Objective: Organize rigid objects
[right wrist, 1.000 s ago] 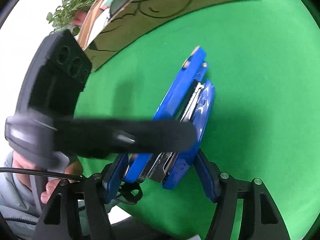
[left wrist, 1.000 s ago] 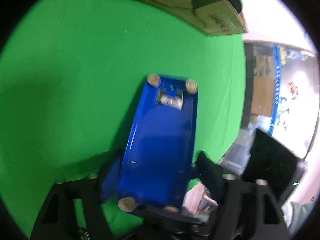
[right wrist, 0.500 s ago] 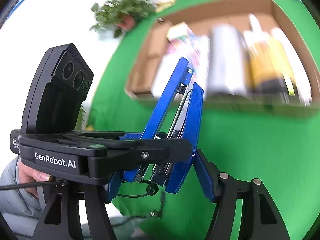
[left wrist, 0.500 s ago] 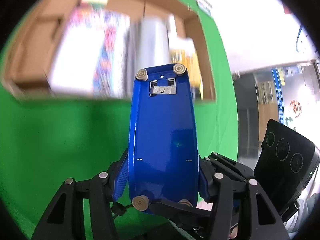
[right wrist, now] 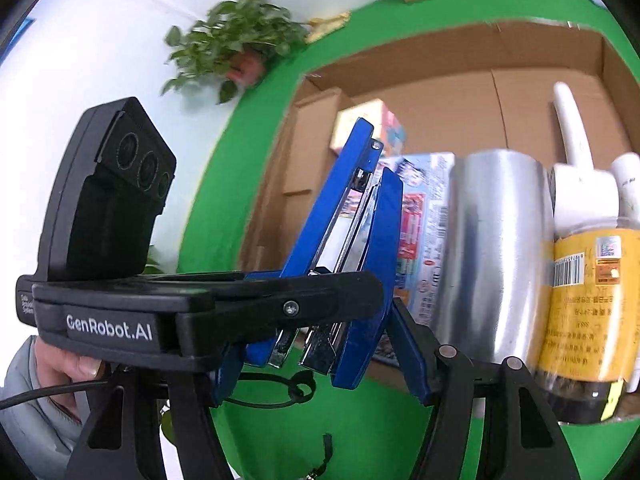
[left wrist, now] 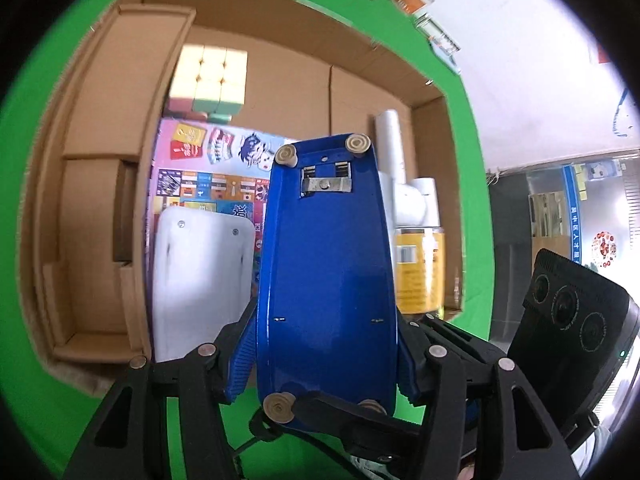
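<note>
Left gripper (left wrist: 326, 360): pinched the blue stapler (left wrist: 326, 272) across its base.
Right gripper (right wrist: 324, 360): clamped the same stapler from its side.
Stapler look: glossy blue, four round beige feet, metal plate underneath, slightly hinged apart.
Stapler place: held aloft before an open cardboard box (left wrist: 100, 200).

Glossy blue enamelled metal stapler (left wrist: 326, 276) is gleaming; matt corrugated cardboard box (left wrist: 100, 152) and brushed-metal cup (right wrist: 494, 256) are showing upper frame.
</note>
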The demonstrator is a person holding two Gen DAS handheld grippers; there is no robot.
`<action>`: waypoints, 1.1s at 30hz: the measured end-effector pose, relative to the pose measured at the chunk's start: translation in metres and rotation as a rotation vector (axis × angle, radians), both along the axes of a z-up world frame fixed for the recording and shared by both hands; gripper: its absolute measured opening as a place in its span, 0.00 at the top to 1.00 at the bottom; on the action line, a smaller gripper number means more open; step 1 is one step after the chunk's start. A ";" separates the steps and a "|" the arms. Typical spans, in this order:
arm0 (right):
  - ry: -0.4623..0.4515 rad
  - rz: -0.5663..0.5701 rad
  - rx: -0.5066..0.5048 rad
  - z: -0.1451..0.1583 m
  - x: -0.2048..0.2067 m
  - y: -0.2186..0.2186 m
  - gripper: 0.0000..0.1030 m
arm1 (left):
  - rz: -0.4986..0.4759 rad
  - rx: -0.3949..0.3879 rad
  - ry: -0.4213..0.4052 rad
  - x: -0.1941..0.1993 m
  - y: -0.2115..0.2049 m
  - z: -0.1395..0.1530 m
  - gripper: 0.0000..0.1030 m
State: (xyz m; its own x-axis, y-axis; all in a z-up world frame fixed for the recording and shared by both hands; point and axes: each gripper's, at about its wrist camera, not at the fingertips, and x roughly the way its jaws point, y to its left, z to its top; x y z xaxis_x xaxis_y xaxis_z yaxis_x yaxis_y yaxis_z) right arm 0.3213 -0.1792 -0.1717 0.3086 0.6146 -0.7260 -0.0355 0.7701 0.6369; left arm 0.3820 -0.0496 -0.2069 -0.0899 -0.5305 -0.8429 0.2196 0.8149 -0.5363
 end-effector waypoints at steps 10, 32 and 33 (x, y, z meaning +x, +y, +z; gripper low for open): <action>-0.028 -0.047 -0.168 0.018 -0.036 -0.009 0.09 | 0.050 0.075 -0.127 -0.017 0.022 0.024 0.42; -0.163 -0.231 -0.632 0.185 -0.184 -0.005 0.01 | 0.180 0.260 -0.630 -0.155 0.054 0.177 0.20; -0.166 -0.235 -0.631 0.189 -0.188 -0.007 0.01 | 0.185 0.258 -0.635 -0.161 0.051 0.180 0.20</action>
